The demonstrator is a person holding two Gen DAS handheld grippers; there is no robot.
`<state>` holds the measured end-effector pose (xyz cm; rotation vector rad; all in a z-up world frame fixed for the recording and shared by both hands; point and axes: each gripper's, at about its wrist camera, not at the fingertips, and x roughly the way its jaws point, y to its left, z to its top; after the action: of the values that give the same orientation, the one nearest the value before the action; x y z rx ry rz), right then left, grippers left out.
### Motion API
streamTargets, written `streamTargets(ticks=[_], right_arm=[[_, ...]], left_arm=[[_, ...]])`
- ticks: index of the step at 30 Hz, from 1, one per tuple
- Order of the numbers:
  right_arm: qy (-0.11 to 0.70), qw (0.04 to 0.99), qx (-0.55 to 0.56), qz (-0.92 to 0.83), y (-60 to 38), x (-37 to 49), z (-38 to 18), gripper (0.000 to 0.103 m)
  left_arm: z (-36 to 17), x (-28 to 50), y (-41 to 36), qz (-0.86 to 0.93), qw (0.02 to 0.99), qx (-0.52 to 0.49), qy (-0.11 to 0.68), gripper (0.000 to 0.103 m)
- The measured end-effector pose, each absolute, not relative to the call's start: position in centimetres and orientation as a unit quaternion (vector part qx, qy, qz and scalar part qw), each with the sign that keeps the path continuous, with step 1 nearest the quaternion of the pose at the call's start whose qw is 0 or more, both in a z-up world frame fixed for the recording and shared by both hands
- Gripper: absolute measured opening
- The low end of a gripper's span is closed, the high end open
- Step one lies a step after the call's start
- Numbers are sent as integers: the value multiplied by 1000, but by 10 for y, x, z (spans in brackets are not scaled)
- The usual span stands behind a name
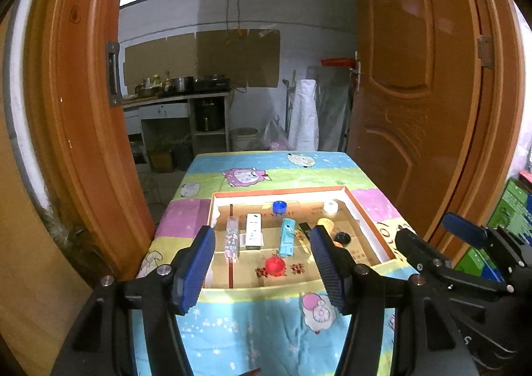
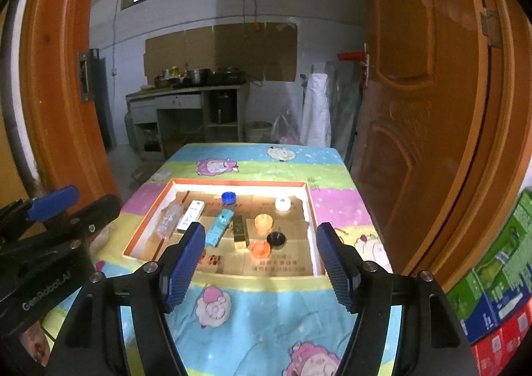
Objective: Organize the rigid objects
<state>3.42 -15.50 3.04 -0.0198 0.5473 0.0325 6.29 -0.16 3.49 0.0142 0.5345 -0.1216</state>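
Left wrist view: the left tool point(image 1: 262, 264) hangs over the near part of the counter point(image 1: 252, 326), its blue pads spread wide, released, nothing between them. Ahead sits the tray point(image 1: 367, 219), orange-rimmed with white walls, on the cartoon cloth. Inside, from the left: a clear tube point(image 1: 232, 239) lying lengthwise, a white box point(image 1: 254, 231) just beside it, then a teal box point(image 1: 287, 237). A red ball point(image 1: 275, 266) rests in front of the teal box, nearer the camera. At the far wall, a blue cap point(image 1: 279, 206) and a white roll point(image 1: 331, 206) stand well apart. A black cap point(image 1: 342, 238) peeks out past the right pad. The right tool point(image 1: 442, 236) shows at the right edge, also released.

Right wrist view: the right tool point(image 2: 257, 263) hovers short of the tray point(image 2: 311, 209), pads wide, holding nothing. Now more shows: a gold bar point(image 2: 240, 231) lies just beside the teal box point(image 2: 217, 226), the white box point(image 2: 191, 214) and clear tube point(image 2: 169, 219) further left. 2 orange cups: 1 point(image 2: 263, 222) mid-tray, 1 point(image 2: 260, 249) nearer, by the black cap point(image 2: 276, 239). Blue cap point(image 2: 228, 197) and white roll point(image 2: 283, 203) sit by the far wall. The left tool point(image 2: 79, 201) shows at the left edge, parted.
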Motion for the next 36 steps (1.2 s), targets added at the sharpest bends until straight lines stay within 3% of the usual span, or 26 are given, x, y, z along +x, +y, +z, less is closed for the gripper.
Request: streamTargets(ticks=[36], right_arm=[[271,963,-9,1,-151,-13,38,71]], left_arm=[[40,17,4,-57,964,2,259,60]])
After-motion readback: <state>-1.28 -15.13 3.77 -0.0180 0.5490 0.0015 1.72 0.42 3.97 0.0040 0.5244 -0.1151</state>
